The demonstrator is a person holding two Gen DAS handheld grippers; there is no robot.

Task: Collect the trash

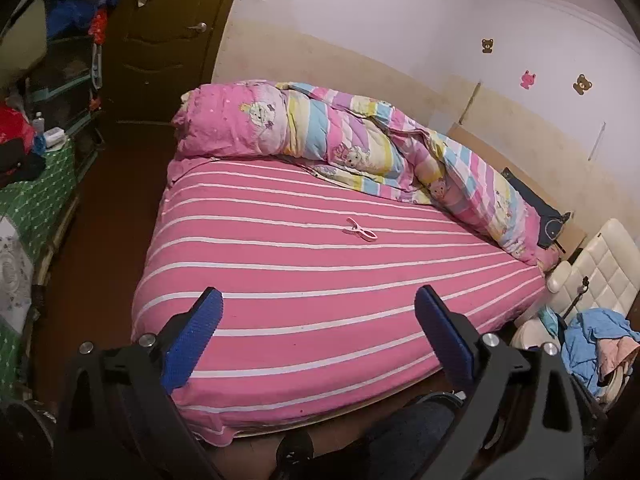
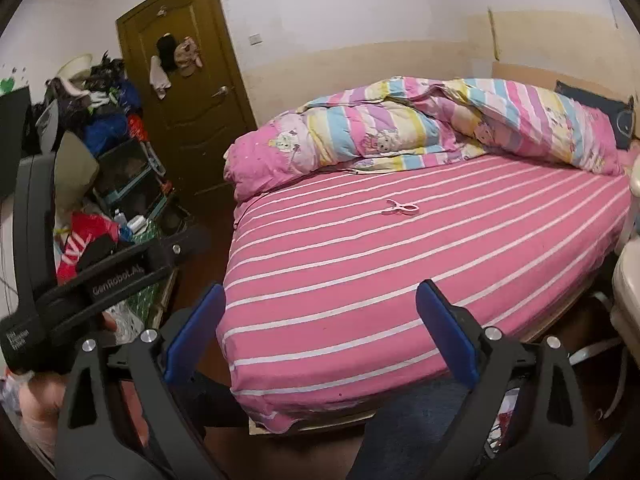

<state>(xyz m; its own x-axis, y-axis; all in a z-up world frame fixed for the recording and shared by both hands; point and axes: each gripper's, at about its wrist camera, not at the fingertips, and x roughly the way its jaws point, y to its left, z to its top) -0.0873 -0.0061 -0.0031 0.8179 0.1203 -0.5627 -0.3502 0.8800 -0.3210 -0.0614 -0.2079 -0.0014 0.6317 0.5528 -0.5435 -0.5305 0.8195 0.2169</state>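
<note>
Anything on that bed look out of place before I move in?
Yes: a lone pink clothes peg lies in the middle of the striped sheet, with nothing else around it. The quilt is bunched up along the far side rather than spread flat. Both grippers, left and right, are open and empty.

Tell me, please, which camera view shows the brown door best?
The right wrist view: the door appears nearly whole, lit, with handle and hanging items visible. The left wrist view shows the door darker, cropped at the top edge.
</note>
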